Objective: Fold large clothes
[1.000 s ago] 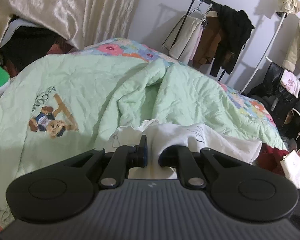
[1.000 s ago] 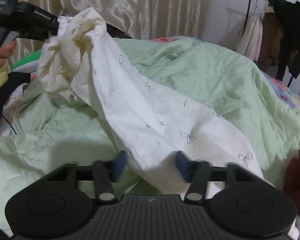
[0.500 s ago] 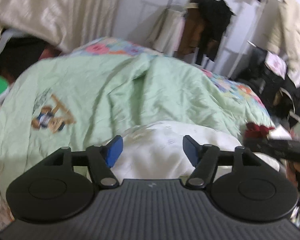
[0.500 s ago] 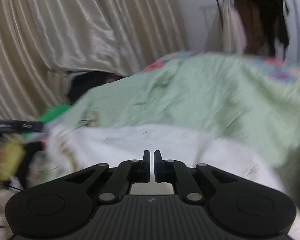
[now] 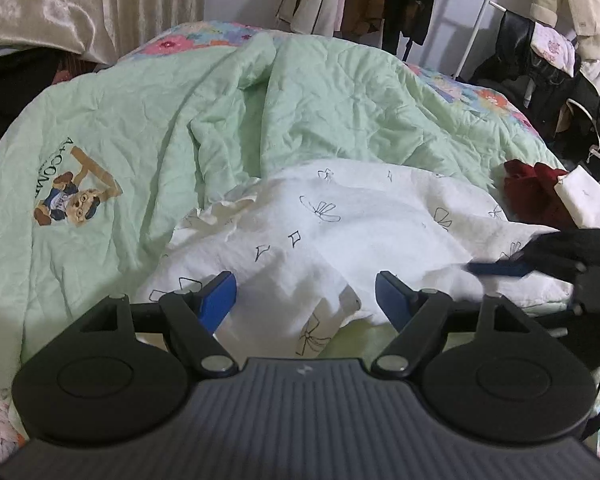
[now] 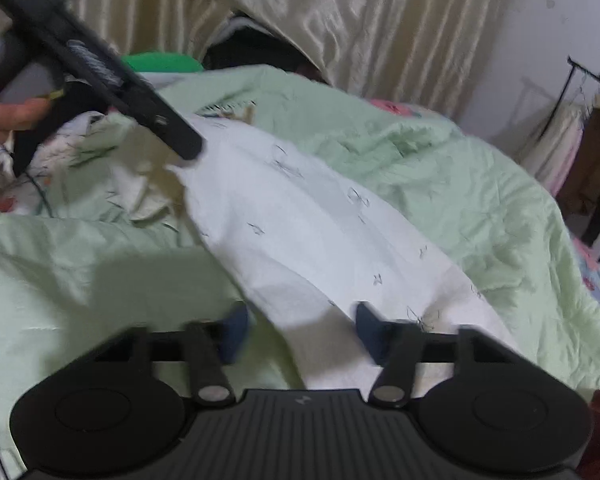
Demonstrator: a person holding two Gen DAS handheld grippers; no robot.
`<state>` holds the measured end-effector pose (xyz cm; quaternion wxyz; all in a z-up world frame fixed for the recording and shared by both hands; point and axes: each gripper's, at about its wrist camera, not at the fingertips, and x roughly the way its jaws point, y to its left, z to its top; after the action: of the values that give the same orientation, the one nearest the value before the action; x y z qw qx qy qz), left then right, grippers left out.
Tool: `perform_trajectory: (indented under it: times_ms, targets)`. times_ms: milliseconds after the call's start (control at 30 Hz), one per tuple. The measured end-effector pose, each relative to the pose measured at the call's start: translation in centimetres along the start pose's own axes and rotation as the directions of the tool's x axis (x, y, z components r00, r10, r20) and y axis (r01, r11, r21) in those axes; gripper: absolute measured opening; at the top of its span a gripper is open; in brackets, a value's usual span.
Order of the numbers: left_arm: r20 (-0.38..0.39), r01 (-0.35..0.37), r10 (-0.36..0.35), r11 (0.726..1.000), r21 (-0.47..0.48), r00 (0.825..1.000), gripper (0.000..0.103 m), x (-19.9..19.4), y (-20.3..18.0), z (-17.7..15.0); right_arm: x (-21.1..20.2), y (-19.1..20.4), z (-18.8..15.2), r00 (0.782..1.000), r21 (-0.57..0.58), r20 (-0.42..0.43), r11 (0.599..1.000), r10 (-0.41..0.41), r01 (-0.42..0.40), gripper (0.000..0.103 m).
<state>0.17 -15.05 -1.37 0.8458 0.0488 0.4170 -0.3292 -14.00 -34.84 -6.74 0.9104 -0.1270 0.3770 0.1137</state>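
A white garment [image 5: 360,220] printed with small black bows lies crumpled on a pale green quilt [image 5: 140,120]. My left gripper [image 5: 305,300] stands open just above the garment's near edge, its blue pads apart with nothing clamped. In the right wrist view the white garment [image 6: 300,232] runs diagonally across the quilt [image 6: 460,184], and its lower end passes between the spread fingers of my open right gripper [image 6: 302,332]. The left gripper [image 6: 100,68], held by a hand [image 6: 4,116], hovers at the garment's upper end. The right gripper [image 5: 560,248] shows at the garment's right edge.
A dark red garment [image 5: 528,192] and another white cloth [image 5: 584,200] lie at the bed's right edge. A clothes rack [image 5: 380,0] with hanging coats stands behind the bed. Beige curtains [image 6: 340,20] hang at the head end, with a green object [image 6: 160,62] below them.
The left gripper, shut on the lifted garment one second ago, has opened, and the garment has dropped onto the quilt. The right gripper shut half a second ago and is open now.
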Motion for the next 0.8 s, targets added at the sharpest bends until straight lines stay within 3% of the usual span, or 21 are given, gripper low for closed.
perform_trajectory:
  times_ms: [67, 200, 333, 400, 600, 633, 700, 767, 800]
  targets:
    - [0.019, 0.010, -0.010, 1.000, 0.022, 1.000, 0.077, -0.6, -0.3, -0.1, 0.1, -2.6, 0.6, 0.998, 0.161, 0.027, 0.985, 0.063, -0.067, 0.004]
    - [0.058, 0.025, -0.030, 0.996, 0.091, 0.998, 0.077, -1.6, -1.6, -0.3, -0.6, -5.5, 0.8, 0.988, 0.311, 0.110, 0.941, 0.107, -0.136, 0.004]
    - [0.096, 0.034, -0.051, 0.985, 0.169, 0.994, 0.077, -2.5, -3.0, -0.5, -1.6, -9.0, 1.1, 0.952, 0.458, 0.217, 0.838, 0.217, -0.296, 0.004]
    - [0.114, 0.015, -0.046, 0.965, 0.260, 0.992, 0.082, -2.2, -4.9, -0.8, -1.4, -10.7, 1.2, 0.933, 0.523, 0.251, 0.775, 0.257, -0.354, 0.004]
    - [0.140, -0.069, 0.018, 0.926, 0.372, 0.990, 0.084, 2.0, -7.9, -0.6, -0.5, -12.8, 0.8, 0.910, 0.604, 0.275, 0.681, 0.310, -0.414, 0.004]
    - [0.130, -0.075, 0.023, 0.910, 0.408, 0.991, 0.078, 3.3, -8.0, -0.7, -0.4, -12.9, 0.7, 0.908, 0.612, 0.276, 0.671, 0.314, -0.418, 0.004]
    - [0.061, -0.084, 0.065, 0.920, 0.382, 0.996, 0.032, 5.5, -6.5, -0.1, -0.3, -12.7, 0.6, 0.911, 0.612, 0.269, 0.675, 0.313, -0.413, 0.005]
    - [0.017, 0.005, -0.010, 0.958, 0.287, 1.000, 0.020, 5.6, -4.4, 0.7, 0.0, -12.6, 0.7, 0.920, 0.597, 0.243, 0.700, 0.308, -0.392, 0.008]
    - [0.018, 0.030, -0.036, 0.967, 0.255, 0.999, 0.020, 5.5, -3.7, 0.9, 0.1, -12.4, 0.7, 0.921, 0.589, 0.232, 0.708, 0.312, -0.388, 0.009]
